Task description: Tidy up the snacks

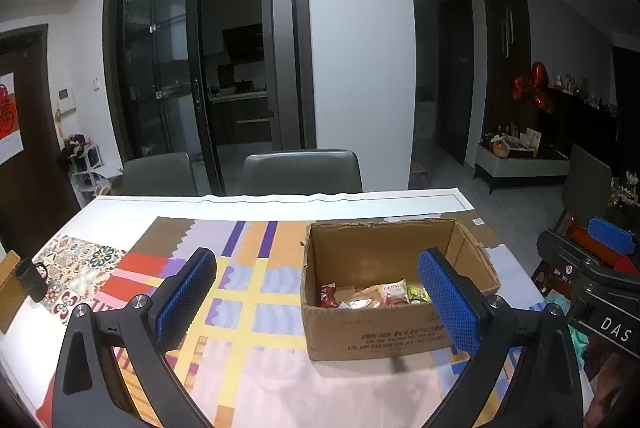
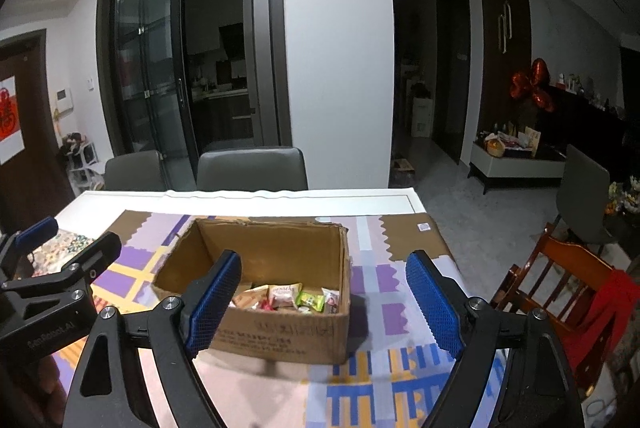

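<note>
In the left wrist view, the left gripper (image 1: 320, 292) fills the lower part of the frame with its blue pads wide apart and nothing between them but the patterned cloth (image 1: 256, 308) and the near left part of the cardboard box (image 1: 384, 332). The box sits open on the table (image 1: 360, 201), right of centre, and the snack packets (image 1: 376, 294) lie at its bottom against the near wall. A dark mug (image 1: 34, 278) stands at the left edge. Part of the right gripper (image 1: 592, 268) shows at the right edge.

In the right wrist view, the right gripper (image 2: 324, 292) occupies the lower frame, its jaws spread and empty. The cardboard box (image 2: 280, 336) lies at centre, partly behind the left pad, with the snack packets (image 2: 288, 298) heaped in its near right corner. The left gripper (image 2: 60, 260) enters from the left edge. A wooden chair (image 2: 560, 292) with red fabric stands at the right
</note>
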`<state>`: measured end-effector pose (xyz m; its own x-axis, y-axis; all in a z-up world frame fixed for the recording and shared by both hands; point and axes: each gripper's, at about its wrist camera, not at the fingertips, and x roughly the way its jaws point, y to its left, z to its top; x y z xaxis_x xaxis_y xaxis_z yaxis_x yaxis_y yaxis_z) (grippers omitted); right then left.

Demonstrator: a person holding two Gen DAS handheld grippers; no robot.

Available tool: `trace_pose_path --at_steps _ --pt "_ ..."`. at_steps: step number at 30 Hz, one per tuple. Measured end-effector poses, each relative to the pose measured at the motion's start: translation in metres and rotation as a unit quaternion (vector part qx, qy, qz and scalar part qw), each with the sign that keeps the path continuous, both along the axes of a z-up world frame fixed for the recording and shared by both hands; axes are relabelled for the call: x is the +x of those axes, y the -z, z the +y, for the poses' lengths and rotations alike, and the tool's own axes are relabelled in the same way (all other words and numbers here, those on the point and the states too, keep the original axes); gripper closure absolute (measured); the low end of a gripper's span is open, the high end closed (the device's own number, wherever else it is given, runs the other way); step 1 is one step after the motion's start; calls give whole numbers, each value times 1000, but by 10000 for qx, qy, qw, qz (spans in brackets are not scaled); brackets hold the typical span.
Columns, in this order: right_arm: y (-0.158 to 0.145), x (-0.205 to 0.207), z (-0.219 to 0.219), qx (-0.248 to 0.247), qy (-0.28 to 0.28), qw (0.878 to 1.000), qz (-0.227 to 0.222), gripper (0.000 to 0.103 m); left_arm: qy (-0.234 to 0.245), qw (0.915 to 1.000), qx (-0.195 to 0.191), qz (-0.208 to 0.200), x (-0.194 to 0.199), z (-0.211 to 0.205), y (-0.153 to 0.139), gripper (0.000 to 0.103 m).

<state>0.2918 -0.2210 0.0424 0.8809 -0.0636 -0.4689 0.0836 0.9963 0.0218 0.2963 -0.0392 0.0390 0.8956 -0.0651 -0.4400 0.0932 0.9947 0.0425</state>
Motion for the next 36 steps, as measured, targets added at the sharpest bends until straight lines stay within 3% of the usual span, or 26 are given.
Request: trace_pose_path --at_steps 31,36 --pt "1 -149 16 -1 11 9999 -104 18 -4 9999 -100 40 -165 20 3 0" --pt "12 -175 16 28 56 9999 -128 11 30 9999 74 69 -191 20 14 0"
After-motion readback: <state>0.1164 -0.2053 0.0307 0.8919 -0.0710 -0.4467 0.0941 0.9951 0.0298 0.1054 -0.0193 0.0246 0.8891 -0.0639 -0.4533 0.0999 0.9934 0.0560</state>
